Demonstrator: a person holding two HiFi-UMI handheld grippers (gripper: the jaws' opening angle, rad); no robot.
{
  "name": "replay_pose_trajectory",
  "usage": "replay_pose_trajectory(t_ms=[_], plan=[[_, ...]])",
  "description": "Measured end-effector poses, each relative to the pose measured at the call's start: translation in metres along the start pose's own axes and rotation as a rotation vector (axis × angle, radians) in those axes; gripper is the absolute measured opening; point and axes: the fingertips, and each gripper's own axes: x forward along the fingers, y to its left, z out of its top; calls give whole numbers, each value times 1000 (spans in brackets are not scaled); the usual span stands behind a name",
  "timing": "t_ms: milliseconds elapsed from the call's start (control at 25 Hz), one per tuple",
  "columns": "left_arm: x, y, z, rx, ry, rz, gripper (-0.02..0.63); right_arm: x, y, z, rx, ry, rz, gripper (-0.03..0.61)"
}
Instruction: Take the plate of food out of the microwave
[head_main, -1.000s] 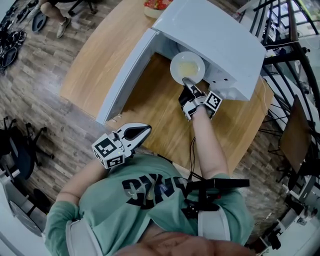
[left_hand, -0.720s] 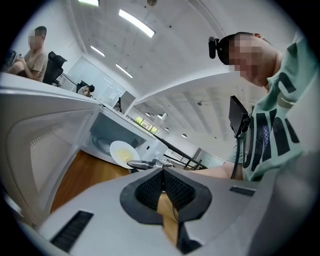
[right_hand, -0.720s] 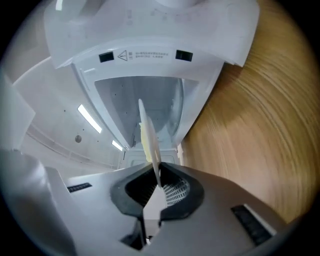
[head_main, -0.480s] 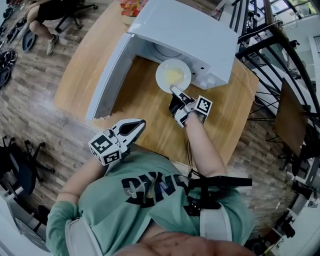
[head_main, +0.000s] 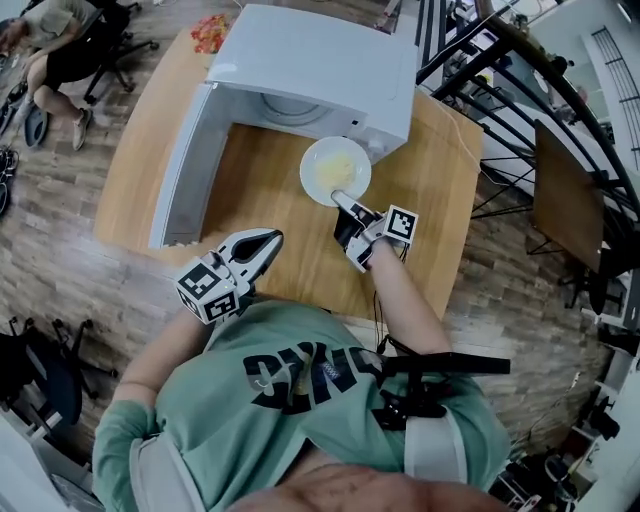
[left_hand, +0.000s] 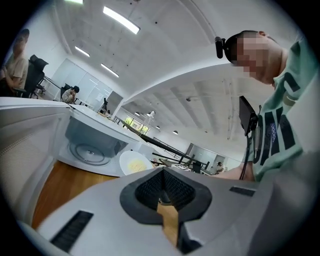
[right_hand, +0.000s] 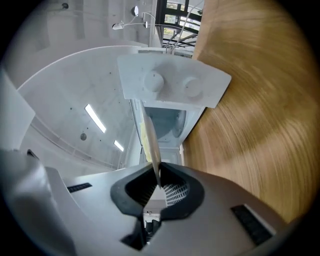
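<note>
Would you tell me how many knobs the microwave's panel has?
2, side by side on the panel: one knob at the picture's left, the other knob to its right. None seems hidden.

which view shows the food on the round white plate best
Head view: it looks down onto the round white plate, showing the yellow food, with the right gripper shut on its rim. The left gripper view shows it small and slanted; the right gripper view only edge-on between its jaws.

This is looking like an open-plan office: a person is sitting nearby, swivel chairs are standing on plank flooring, and strip lights are glowing overhead.
</note>
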Motion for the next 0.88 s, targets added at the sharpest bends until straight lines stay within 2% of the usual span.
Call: replay_pose_trajectory(t_ms=[520, 880], plan=[[65, -41, 2, 25, 54, -124, 0, -96, 13, 18, -4, -104, 2, 21], [101, -62, -12, 18, 107, -186, 0, -154, -4, 32, 13, -167, -26, 21]])
